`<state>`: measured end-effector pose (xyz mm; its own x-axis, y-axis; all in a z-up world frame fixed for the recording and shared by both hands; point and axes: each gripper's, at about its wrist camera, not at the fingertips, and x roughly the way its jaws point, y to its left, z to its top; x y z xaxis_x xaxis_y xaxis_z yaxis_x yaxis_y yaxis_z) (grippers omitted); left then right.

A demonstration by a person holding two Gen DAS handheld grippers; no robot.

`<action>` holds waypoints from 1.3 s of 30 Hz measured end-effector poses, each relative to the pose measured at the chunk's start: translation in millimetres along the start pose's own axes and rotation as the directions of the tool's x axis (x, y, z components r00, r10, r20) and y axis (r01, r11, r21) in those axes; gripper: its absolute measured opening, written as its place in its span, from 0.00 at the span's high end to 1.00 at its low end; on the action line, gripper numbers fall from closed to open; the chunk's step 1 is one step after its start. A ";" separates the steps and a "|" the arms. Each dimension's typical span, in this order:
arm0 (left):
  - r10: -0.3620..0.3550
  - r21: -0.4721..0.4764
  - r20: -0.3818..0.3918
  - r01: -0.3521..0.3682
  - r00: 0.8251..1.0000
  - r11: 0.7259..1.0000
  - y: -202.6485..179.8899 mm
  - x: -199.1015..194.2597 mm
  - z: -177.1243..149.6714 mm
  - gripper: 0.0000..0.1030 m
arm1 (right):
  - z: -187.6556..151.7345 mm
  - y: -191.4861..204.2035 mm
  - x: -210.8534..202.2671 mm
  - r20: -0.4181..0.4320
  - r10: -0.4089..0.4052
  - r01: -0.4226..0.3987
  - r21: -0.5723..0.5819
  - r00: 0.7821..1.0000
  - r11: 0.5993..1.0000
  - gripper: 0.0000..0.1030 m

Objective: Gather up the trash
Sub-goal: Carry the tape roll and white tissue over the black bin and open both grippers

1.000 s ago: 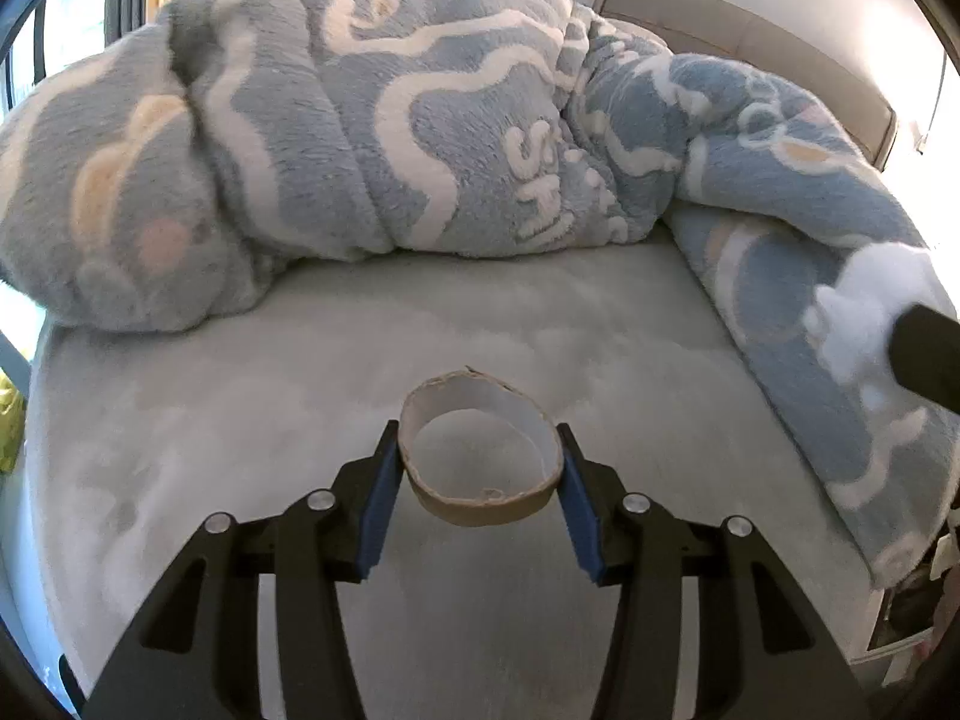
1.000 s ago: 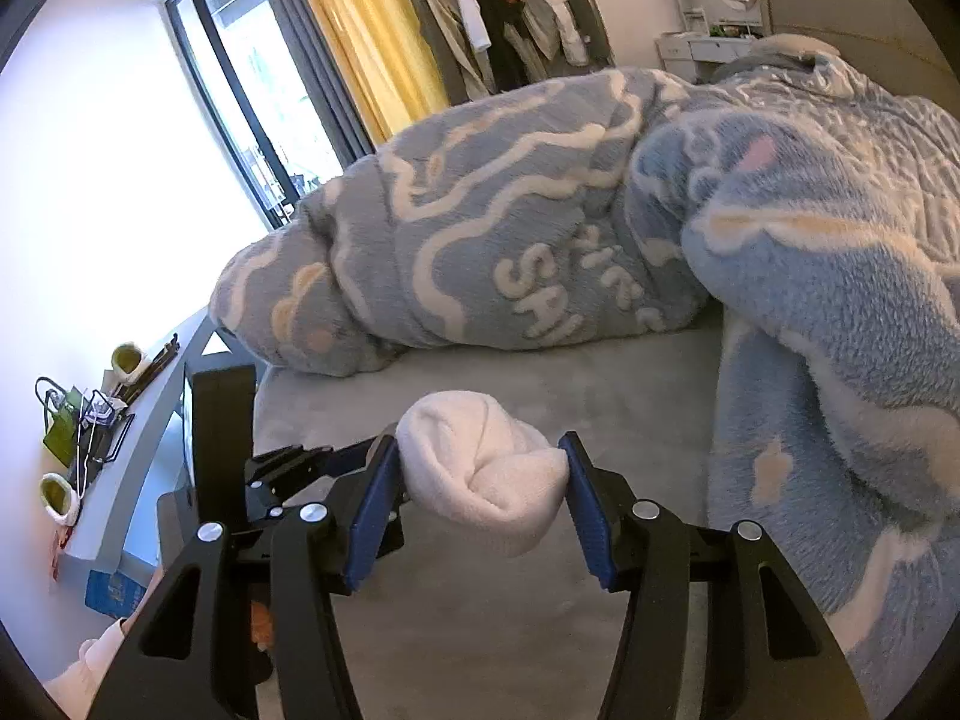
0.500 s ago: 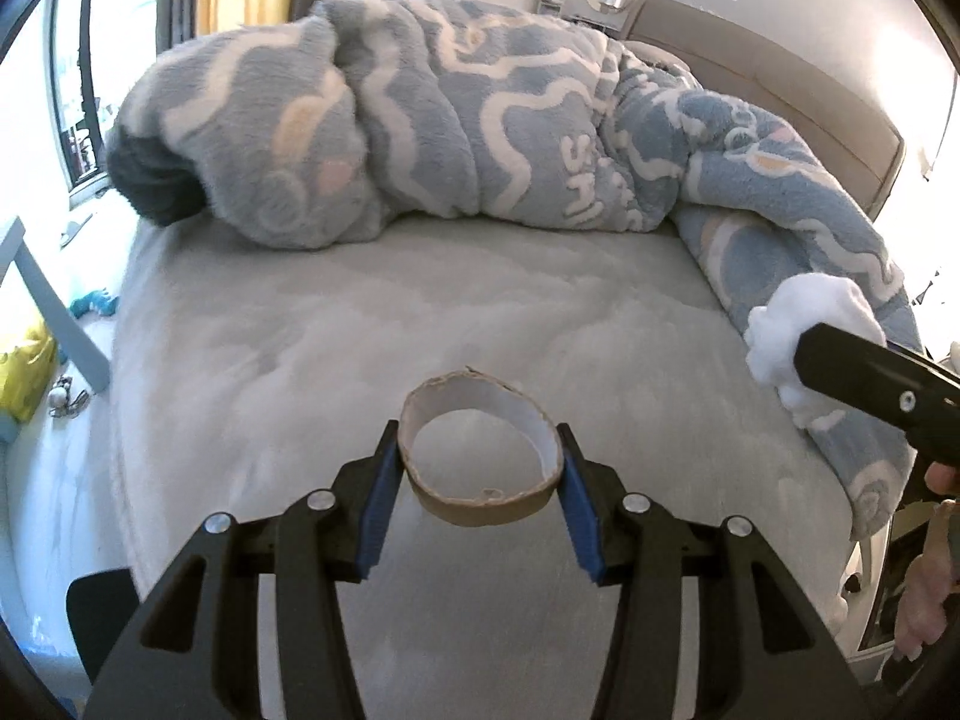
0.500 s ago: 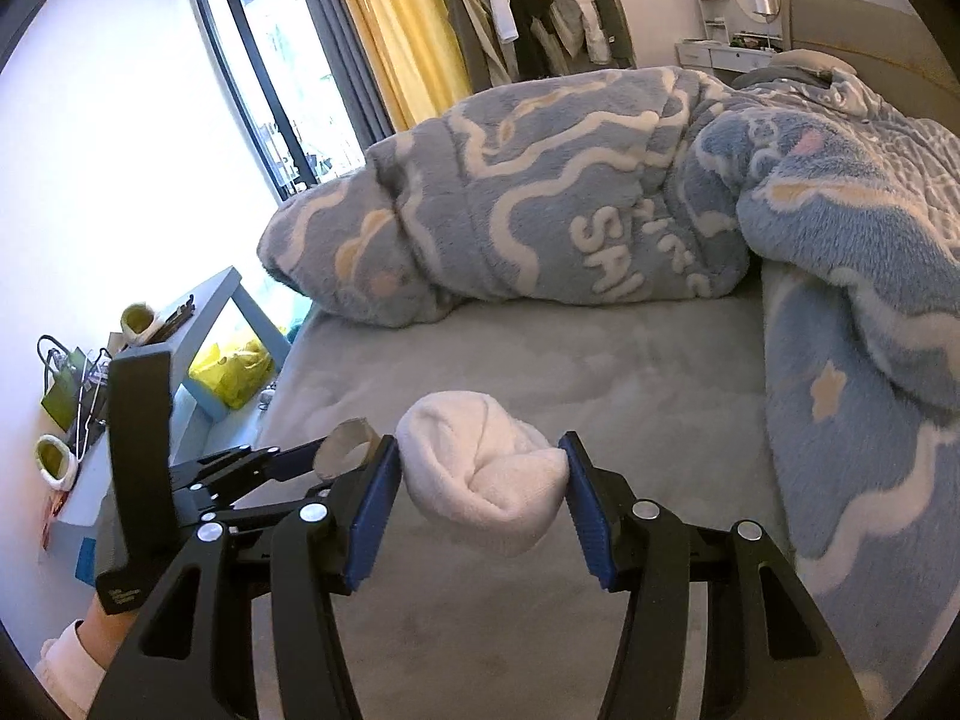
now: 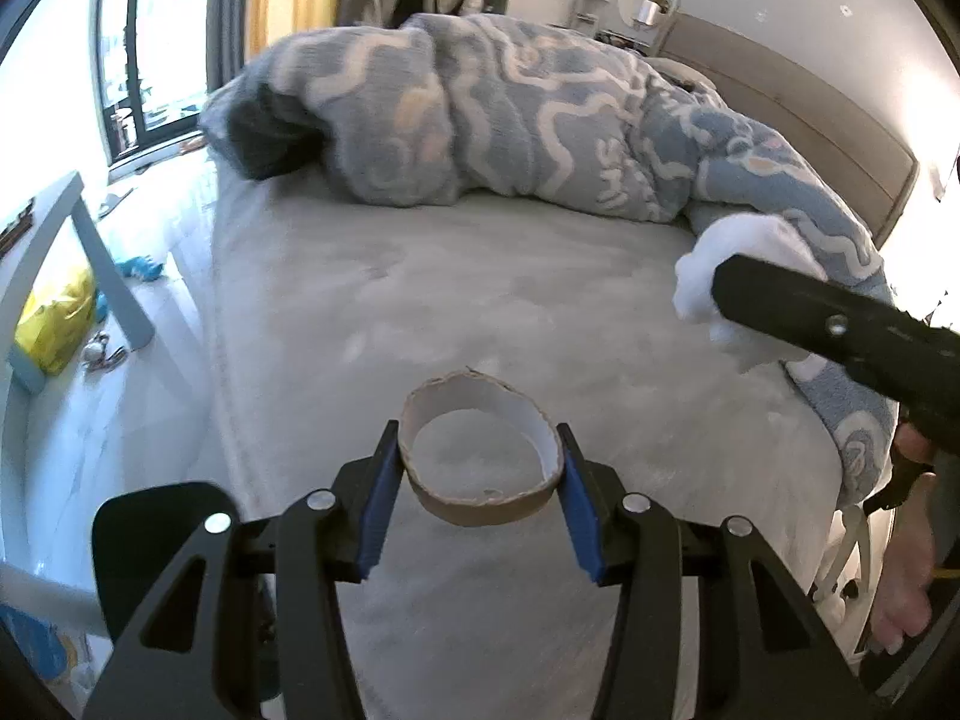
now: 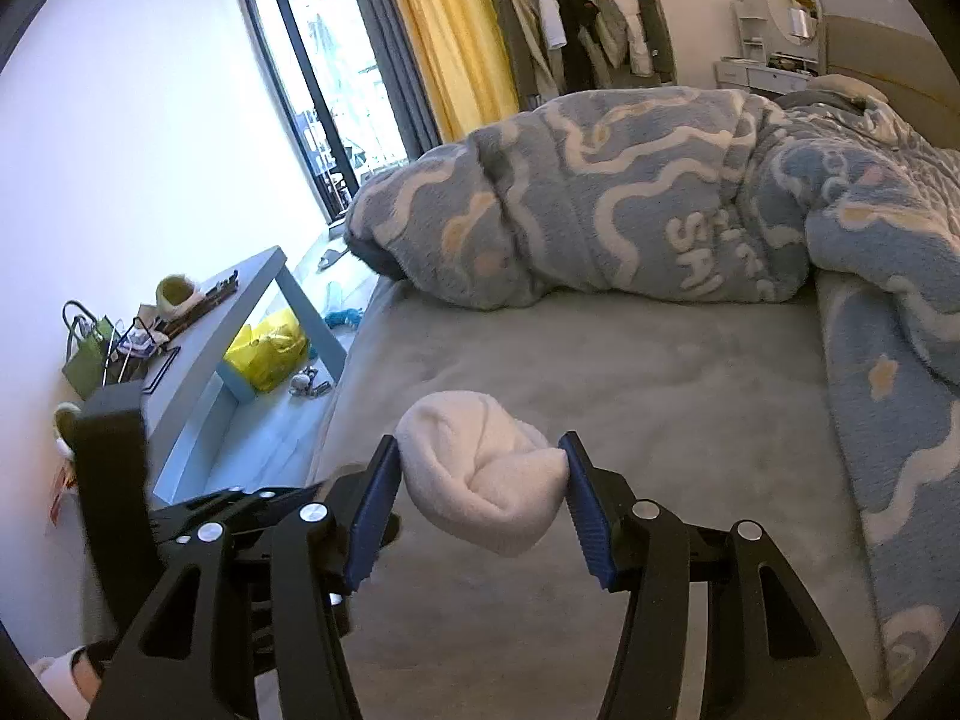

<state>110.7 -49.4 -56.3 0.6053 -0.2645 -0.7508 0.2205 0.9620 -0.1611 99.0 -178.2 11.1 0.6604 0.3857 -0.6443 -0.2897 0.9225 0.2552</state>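
While the right hand-held gripper [image 6: 480, 480] clamps a white wad [image 6: 483, 483], its material stays unclear.

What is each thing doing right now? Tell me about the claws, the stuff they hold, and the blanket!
Left claw: shut on the cardboard ring.
Cardboard ring: squeezed between the pads, held above the bed.
Right claw: shut on the white sock ball.
White sock ball: pinched between the pads, lifted off the bed.
Blanket: bunched in a heap on the bed.
Curtain: pulled aside.
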 end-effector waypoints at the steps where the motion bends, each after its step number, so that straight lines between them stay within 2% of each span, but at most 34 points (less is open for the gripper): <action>1: 0.005 -0.007 0.004 -0.005 1.000 1.000 4.8 -5.3 -1.9 0.50 | -0.2 2.0 1.3 -0.001 -0.003 0.003 -0.003 1.000 1.000 0.47; 4: 0.027 -0.037 0.022 -0.026 0.999 0.999 24.9 -19.6 -7.2 0.50 | 0.8 13.4 7.4 -0.001 -0.020 0.020 -0.026 1.000 0.999 0.47; 11: 0.081 -0.078 0.013 -0.080 0.997 0.994 69.4 -33.0 -18.5 0.50 | -0.9 50.4 33.9 -0.035 0.023 -0.025 -0.040 0.999 0.999 0.47; 20: 0.132 -0.139 -0.005 -0.131 0.991 0.982 134.6 -50.1 -38.1 0.49 | -9.1 112.9 64.4 -0.089 0.071 -0.082 -0.117 0.993 0.990 0.47; 31: 0.141 -0.243 -0.137 -0.171 0.981 0.955 206.0 -31.7 -74.7 0.49 | -26.7 175.1 100.2 -0.170 0.121 -0.151 -0.177 0.978 0.973 0.47; 39: 0.136 -0.273 -0.254 -0.206 0.958 0.940 242.2 -18.6 -103.9 0.49 | -38.5 207.0 119.7 -0.214 0.134 -0.179 -0.213 0.968 0.960 0.47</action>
<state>73.4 195.6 -147.9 0.4154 -0.1050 -0.9035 -0.1267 0.9770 -0.1718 91.4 58.2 -40.9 0.4524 0.4925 -0.7434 -0.5442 0.8129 0.2074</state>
